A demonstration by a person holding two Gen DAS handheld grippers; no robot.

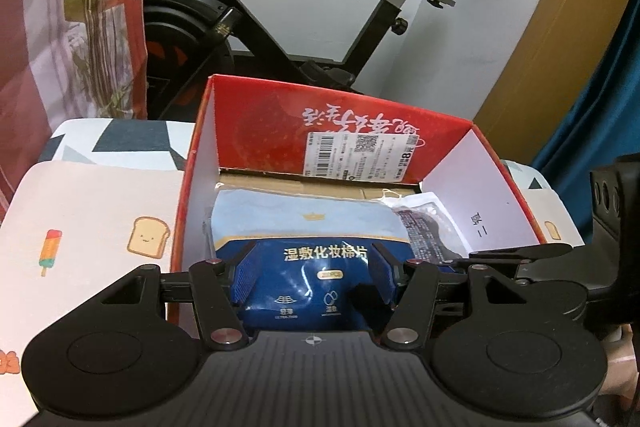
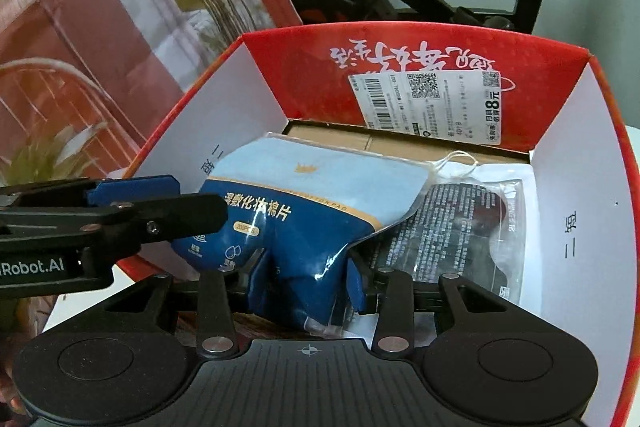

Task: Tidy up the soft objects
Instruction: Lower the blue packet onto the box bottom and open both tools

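Note:
A blue cotton-pad pouch (image 1: 312,247) with white Chinese text lies inside an open red cardboard box (image 1: 340,115). My left gripper (image 1: 316,267) is shut on the pouch's near end, blue pads pressing both sides. In the right wrist view the same pouch (image 2: 312,203) is squeezed at its near end between my right gripper's (image 2: 304,279) pads. The left gripper's fingers (image 2: 132,203) reach in from the left onto the pouch. A clear packet with a dark mask (image 2: 460,227) lies beside the pouch in the box.
The red box (image 2: 400,59) has tall white inner walls and a shipping label on its far wall. It stands on a table with a cartoon-print mat (image 1: 92,227). A black exercise bike (image 1: 304,7) stands behind, a plant (image 1: 96,19) and red curtain at left.

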